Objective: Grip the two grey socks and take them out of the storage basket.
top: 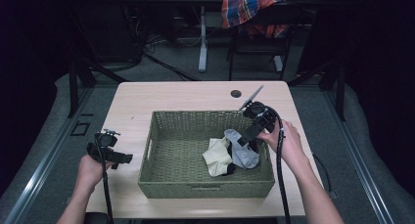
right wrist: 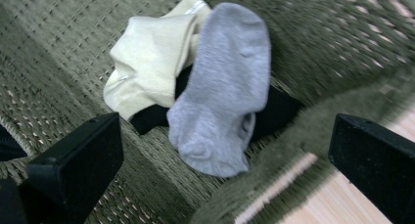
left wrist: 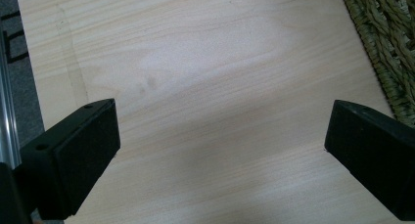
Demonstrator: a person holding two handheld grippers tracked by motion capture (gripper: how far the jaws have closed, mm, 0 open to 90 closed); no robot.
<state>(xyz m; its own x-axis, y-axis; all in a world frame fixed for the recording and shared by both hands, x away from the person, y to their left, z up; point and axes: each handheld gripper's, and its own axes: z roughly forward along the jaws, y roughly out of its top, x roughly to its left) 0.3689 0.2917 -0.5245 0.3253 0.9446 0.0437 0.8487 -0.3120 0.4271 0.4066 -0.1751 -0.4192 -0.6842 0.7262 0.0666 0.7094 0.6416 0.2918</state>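
Observation:
A green woven basket (top: 161,180) stands in the middle of the wooden table (top: 195,94). Inside it, toward the right, lie a grey sock (top: 242,150), a pale yellow sock (top: 216,155) and a black sock (top: 229,169) partly under them. The grey sock (right wrist: 222,87) lies on top of the pale yellow sock (right wrist: 147,62) and the black sock (right wrist: 281,111). My right gripper (top: 252,136) hangs open over the basket's right rim, just above the grey sock, holding nothing. My left gripper (top: 122,159) stands open over bare table left of the basket (left wrist: 386,43), jaws wide apart and empty.
A cable hole (top: 236,93) sits near the table's far edge. Behind the table stands a chair with a plaid cloth (top: 249,11) draped on it, beside a white table leg (top: 202,38). Dark floor surrounds the table.

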